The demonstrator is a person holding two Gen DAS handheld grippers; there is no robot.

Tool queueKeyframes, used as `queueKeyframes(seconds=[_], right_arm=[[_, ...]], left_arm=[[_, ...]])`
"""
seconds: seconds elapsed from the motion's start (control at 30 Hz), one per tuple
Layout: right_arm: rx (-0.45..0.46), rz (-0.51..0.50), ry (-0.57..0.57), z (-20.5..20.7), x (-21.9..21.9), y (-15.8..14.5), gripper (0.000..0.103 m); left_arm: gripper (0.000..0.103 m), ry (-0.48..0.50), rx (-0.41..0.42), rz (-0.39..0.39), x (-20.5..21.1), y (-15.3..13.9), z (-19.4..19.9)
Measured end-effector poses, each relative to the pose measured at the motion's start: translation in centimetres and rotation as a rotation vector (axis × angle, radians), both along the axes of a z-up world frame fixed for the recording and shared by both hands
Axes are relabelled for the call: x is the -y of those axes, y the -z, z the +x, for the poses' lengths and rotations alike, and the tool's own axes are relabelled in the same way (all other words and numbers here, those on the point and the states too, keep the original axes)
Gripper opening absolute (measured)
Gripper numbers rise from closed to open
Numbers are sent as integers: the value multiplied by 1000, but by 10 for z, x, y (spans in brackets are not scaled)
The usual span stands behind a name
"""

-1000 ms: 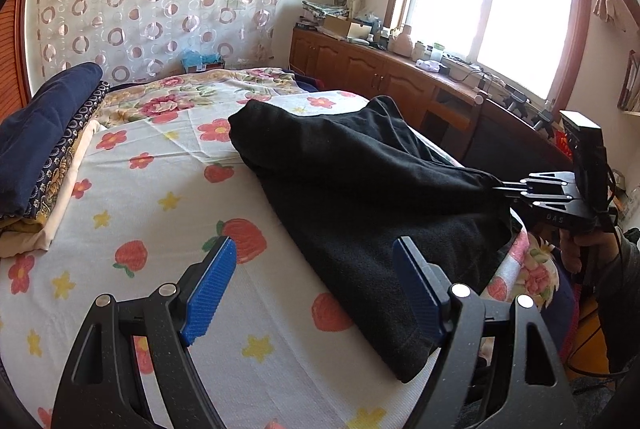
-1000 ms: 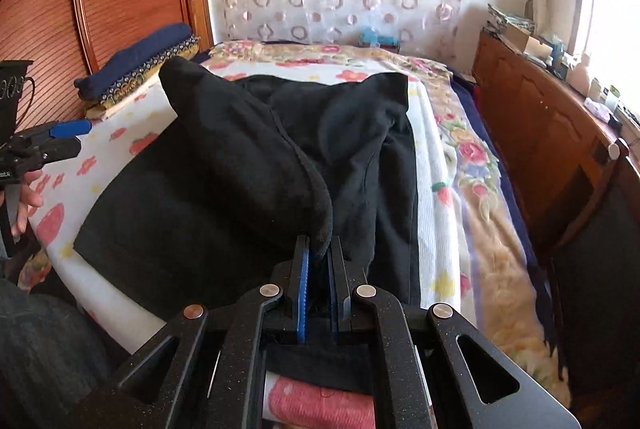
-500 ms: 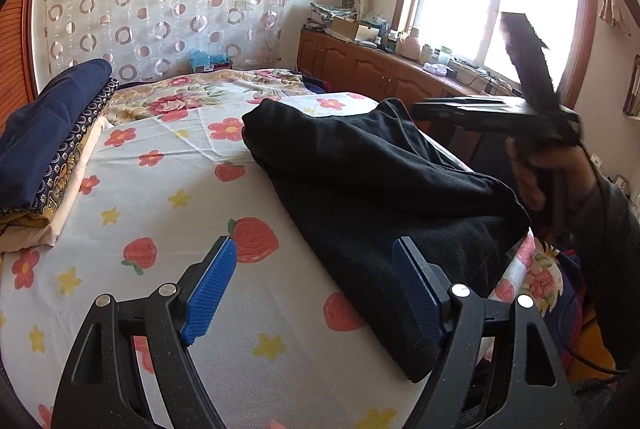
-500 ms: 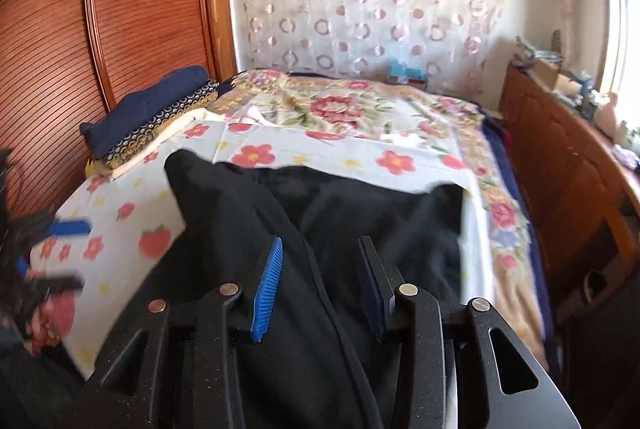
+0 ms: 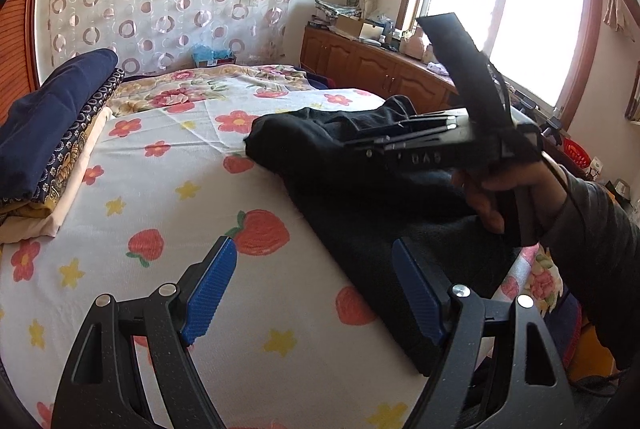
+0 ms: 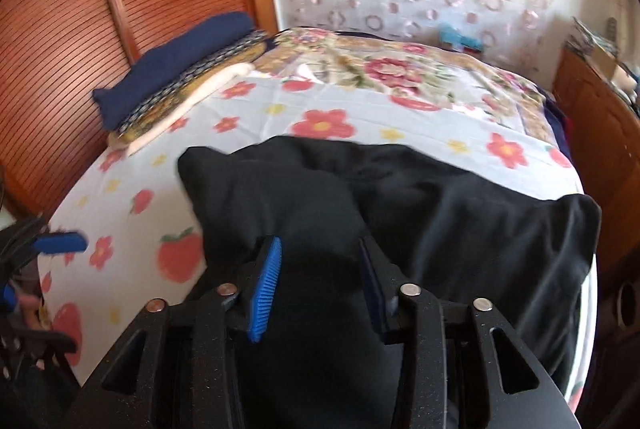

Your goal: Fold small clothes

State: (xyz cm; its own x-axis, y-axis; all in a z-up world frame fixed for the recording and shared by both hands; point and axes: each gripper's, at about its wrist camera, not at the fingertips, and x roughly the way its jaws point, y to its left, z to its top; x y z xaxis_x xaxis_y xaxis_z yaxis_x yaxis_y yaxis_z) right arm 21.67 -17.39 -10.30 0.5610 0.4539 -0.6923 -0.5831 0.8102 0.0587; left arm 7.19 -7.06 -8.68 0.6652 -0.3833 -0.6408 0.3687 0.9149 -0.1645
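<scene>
A black garment [image 5: 360, 189] lies folded over on the flowered bed sheet [image 5: 168, 189]; it also shows in the right wrist view [image 6: 440, 213]. My left gripper [image 5: 316, 293] is open and empty, hovering over the sheet at the garment's near edge. My right gripper [image 6: 320, 277] is open and empty, just above the black garment. The right gripper also shows from the side in the left wrist view [image 5: 404, 137], held over the garment.
A stack of folded clothes with a navy piece on top [image 5: 52, 133] lies at the bed's left side by the wooden headboard [image 6: 120, 9]. A wooden cabinet [image 5: 376, 69] with clutter runs under the window on the right.
My right gripper let go of the black garment's fold, opened, and rose and moved forward over the garment. My left gripper stayed open and almost still.
</scene>
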Motion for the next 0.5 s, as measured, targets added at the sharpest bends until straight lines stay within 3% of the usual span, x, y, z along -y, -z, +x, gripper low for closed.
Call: queueKeyframes(seconds=[0.17, 0.5], right_arm=[[20, -96, 26, 5, -5, 10, 60], [-129, -13, -36, 47, -16, 17, 64]], left_arm=[[81, 7, 1, 4, 2, 0, -2], [81, 13, -6, 8, 4, 3, -3]])
